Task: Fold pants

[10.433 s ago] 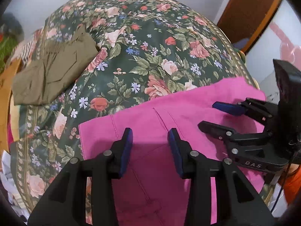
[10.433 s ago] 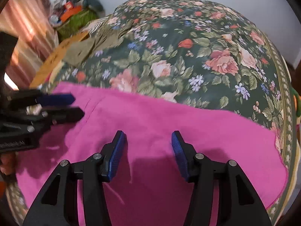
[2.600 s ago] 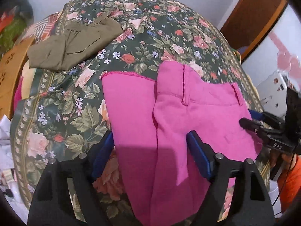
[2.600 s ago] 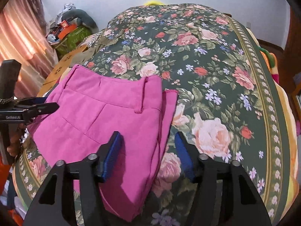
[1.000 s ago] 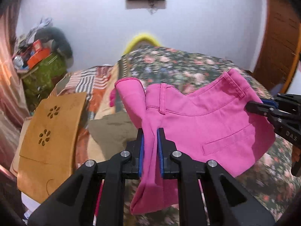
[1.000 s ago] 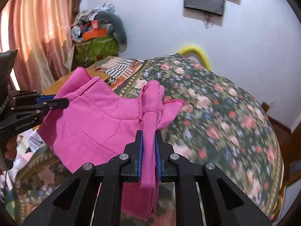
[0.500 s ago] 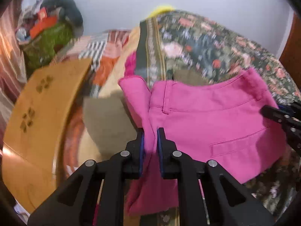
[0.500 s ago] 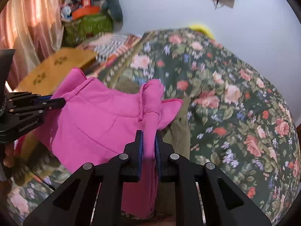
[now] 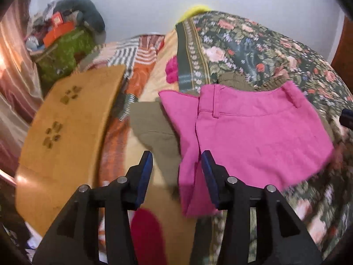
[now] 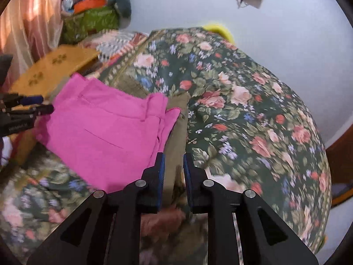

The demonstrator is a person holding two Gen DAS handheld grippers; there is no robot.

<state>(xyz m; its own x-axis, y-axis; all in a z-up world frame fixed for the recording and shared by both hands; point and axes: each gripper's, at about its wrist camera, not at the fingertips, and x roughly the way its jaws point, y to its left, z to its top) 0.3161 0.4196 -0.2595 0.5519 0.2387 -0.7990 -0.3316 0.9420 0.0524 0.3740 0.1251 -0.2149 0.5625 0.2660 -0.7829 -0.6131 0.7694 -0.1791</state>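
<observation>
The folded pink pants (image 9: pixel 253 132) lie on top of folded olive pants (image 9: pixel 154 130) at the edge of the floral bedspread (image 9: pixel 253 50). My left gripper (image 9: pixel 176 172) is open and empty, its fingers just short of the pink pants' near left corner. In the right wrist view the pink pants (image 10: pixel 106 132) lie left of centre over the olive pants (image 10: pixel 176 128). My right gripper (image 10: pixel 173 163) is open a little and empty, just beside the pink pants' right edge. The left gripper also shows in the right wrist view (image 10: pixel 33 107) at the far left.
A wooden board (image 9: pixel 66 132) with paw cut-outs stands left of the bed. A striped blanket (image 9: pixel 136 57) and a cluttered green pile (image 9: pixel 64 50) lie beyond it. The bedspread (image 10: pixel 253 121) stretches away to the right. A wall lies behind.
Both grippers were shut on the pink pants and carrying them; now both have opened and let go, and the pants rest on the olive pants. The grippers have drawn back slightly.
</observation>
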